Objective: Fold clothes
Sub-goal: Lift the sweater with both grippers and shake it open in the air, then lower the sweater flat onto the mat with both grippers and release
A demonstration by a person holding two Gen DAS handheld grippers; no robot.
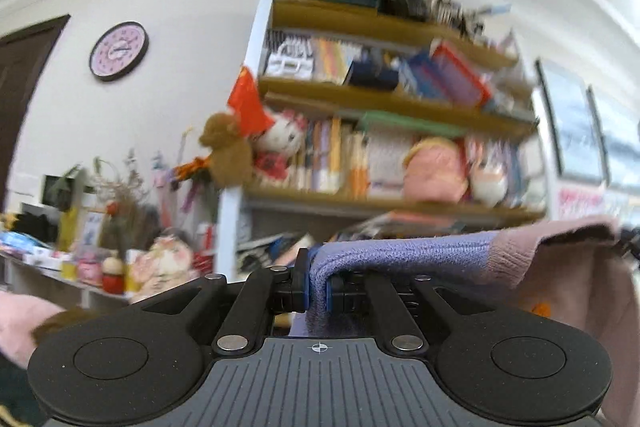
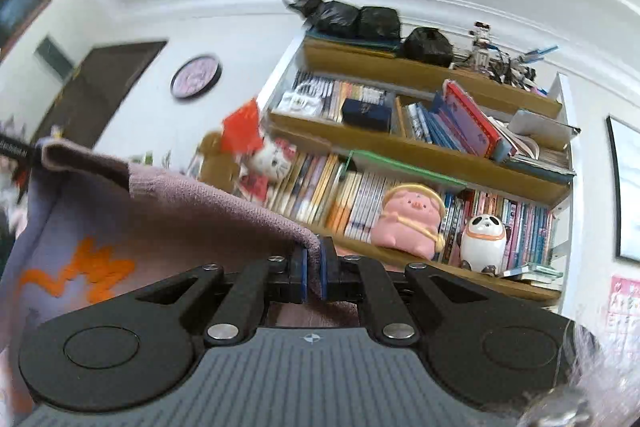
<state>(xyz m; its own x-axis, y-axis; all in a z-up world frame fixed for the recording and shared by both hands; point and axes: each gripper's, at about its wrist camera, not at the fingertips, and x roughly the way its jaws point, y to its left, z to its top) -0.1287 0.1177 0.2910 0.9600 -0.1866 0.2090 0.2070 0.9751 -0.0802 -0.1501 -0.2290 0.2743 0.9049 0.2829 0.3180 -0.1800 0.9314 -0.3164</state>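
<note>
A knit sweater, purple and dusty pink with an orange motif, hangs stretched in the air between both grippers. In the left wrist view my left gripper [image 1: 317, 291] is shut on the sweater's purple edge [image 1: 400, 253], which runs off to the right into pink fabric [image 1: 568, 291]. In the right wrist view my right gripper [image 2: 314, 277] is shut on the sweater's pink edge [image 2: 224, 203], and the cloth falls away to the left with the orange motif [image 2: 80, 271] showing. Both cameras tilt upward, so the sweater's lower part is hidden.
A tall bookshelf [image 1: 384, 95] packed with books and plush toys stands ahead, also in the right wrist view [image 2: 420, 155]. A cluttered side table [image 1: 80, 267] sits at the left. A round wall clock [image 1: 119, 51] and a dark door [image 2: 100, 91] are on the wall.
</note>
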